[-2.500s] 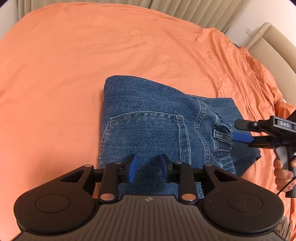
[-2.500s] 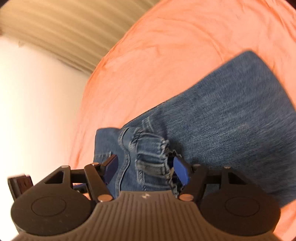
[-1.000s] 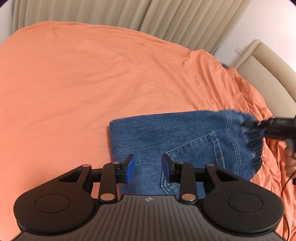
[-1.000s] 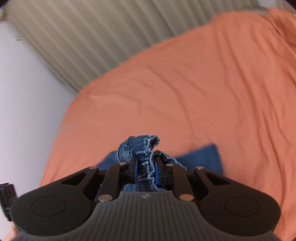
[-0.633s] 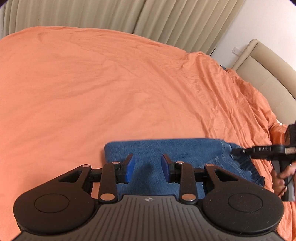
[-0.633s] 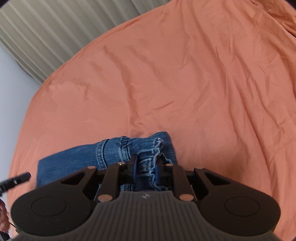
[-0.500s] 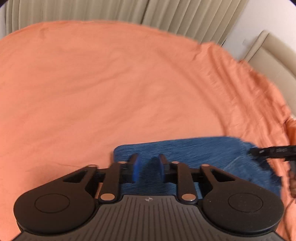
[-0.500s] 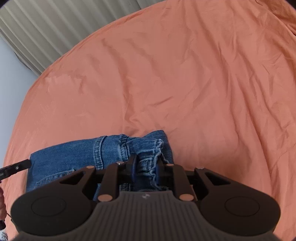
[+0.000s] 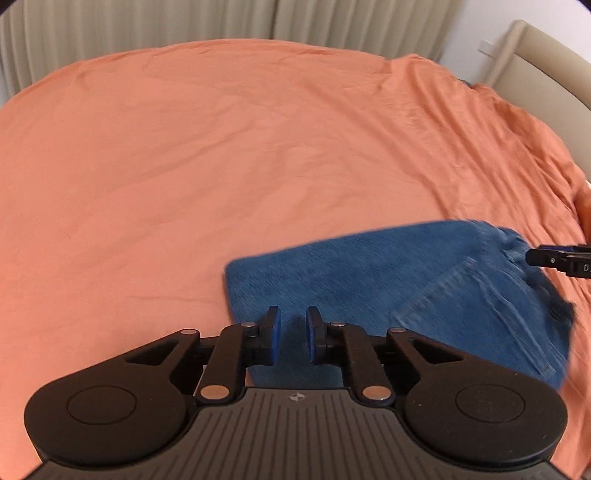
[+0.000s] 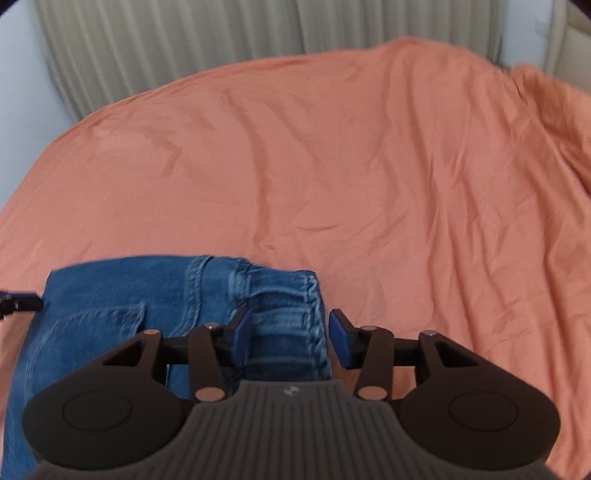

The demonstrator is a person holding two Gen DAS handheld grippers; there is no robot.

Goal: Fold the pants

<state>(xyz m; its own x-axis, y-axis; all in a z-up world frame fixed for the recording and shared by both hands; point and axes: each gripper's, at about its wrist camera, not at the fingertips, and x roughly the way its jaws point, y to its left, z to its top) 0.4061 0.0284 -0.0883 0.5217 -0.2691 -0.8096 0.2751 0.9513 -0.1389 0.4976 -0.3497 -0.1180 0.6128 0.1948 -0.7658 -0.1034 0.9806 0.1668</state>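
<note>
The folded blue jeans (image 9: 399, 280) lie on the orange bed sheet (image 9: 221, 147), back pocket up. My left gripper (image 9: 292, 334) hovers over their left part, its blue pads a small gap apart with nothing between them. My right gripper (image 10: 290, 332) is open over the waistband corner (image 10: 280, 295) of the jeans (image 10: 122, 314) and holds nothing. The right gripper's tip (image 9: 557, 256) shows at the right edge of the left wrist view, and the left gripper's tip (image 10: 20, 303) at the left edge of the right wrist view.
The orange sheet (image 10: 369, 166) covers the whole bed, with wrinkles toward the right. Beige curtains (image 9: 184, 22) hang behind the bed. A padded beige headboard (image 9: 543, 59) stands at the far right.
My right gripper has opened and let go of the waistband, which now lies flat. My left gripper's jaws have narrowed and it has shifted over the jeans' left part.
</note>
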